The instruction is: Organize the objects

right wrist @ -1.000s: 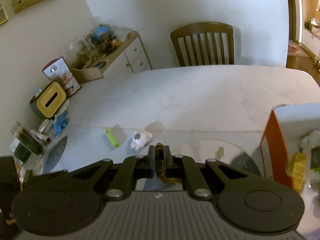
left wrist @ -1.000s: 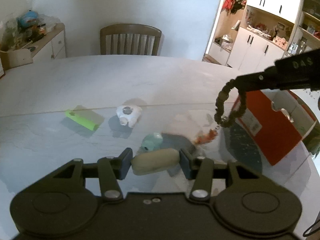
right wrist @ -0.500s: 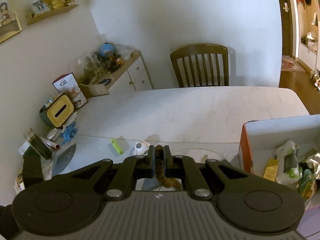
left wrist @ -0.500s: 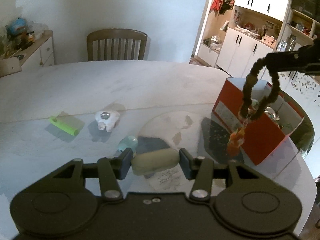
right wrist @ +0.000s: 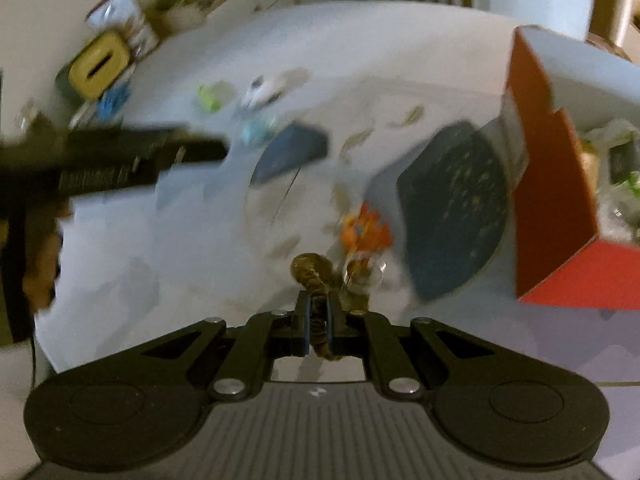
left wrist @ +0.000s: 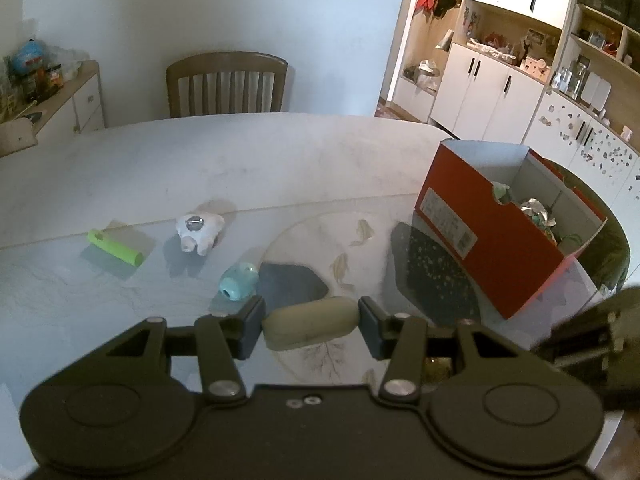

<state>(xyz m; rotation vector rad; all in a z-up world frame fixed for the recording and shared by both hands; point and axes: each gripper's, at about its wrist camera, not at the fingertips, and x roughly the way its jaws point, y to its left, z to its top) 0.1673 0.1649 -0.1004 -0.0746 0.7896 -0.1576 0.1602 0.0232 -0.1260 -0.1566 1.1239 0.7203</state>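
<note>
White marble table [left wrist: 280,160], wooden chair [left wrist: 227,82] at far edge. Left gripper [left wrist: 311,322] clamped on beige oblong pouch [left wrist: 310,322], held above table. Right gripper [right wrist: 318,316] pinched tight on beaded bracelet [right wrist: 314,276], orange charm [right wrist: 366,232] dangling ahead (view blurred). Orange box [left wrist: 500,236] at right, open-topped, already holding items. On table, well apart from box: teal round piece [left wrist: 239,281], white toy [left wrist: 199,232], green stick [left wrist: 115,247].

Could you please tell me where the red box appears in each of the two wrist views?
Left wrist: the red box stands at the right, open top showing.
Right wrist: the red box is at the right edge, blurred.
Shared landmark: the small blue object on the table.
</note>
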